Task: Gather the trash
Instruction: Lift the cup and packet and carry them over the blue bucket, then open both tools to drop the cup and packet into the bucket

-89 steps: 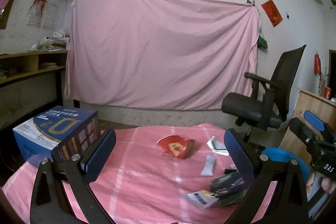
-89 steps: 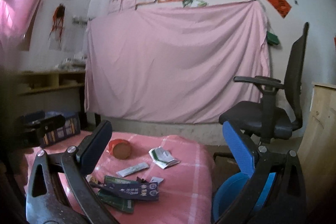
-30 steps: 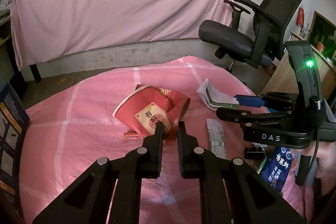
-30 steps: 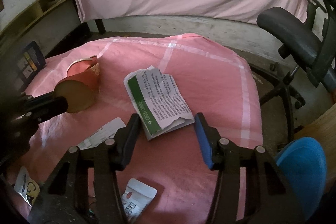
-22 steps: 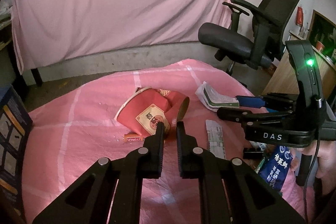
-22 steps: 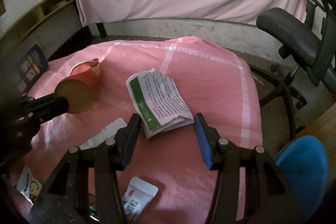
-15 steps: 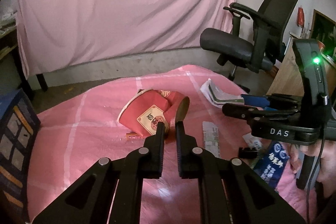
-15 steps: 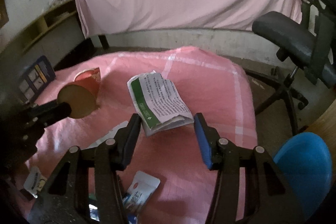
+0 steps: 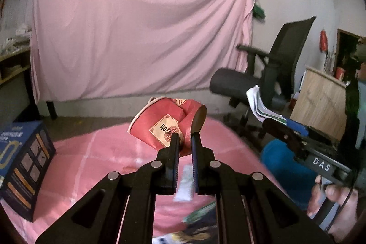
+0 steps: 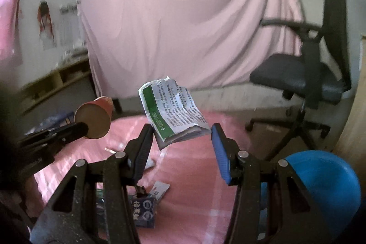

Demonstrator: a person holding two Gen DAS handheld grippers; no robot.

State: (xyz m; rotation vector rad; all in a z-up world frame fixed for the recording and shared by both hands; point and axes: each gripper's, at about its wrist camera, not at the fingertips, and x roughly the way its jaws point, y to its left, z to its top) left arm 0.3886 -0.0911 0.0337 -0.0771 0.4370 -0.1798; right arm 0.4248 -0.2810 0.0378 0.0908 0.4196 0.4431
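At the far left of the left wrist view we see a blue box (image 9: 21,166) standing on the pink tablecloth (image 9: 96,152); its top is not visible to us, so we cannot tell what is in it. Near the middle, our left gripper (image 9: 183,141) has its jaws almost together and they pinch the wall of a crushed red paper cup (image 9: 164,122). The cup is in the air above the cloth and lies on its side, its mouth to the left and its brown bottom to the right. We cannot see inside it.

Below the cup, some flat wrappers (image 9: 185,184) lie on the cloth, and a dark packet (image 10: 143,212) is near the front edge in the right wrist view.

Further right, our right gripper (image 10: 181,136) stands rather wide, and a folded paper leaflet with a green stripe (image 10: 173,111) is clamped between its black and blue fingers, also lifted off the table. A hand (image 9: 331,200) holds this gripper's handle.

At the right, beside the table and lower, there is a blue bin (image 10: 331,177). Only its outside shows, so we cannot tell its contents. Behind it stands a black office chair (image 10: 308,74).
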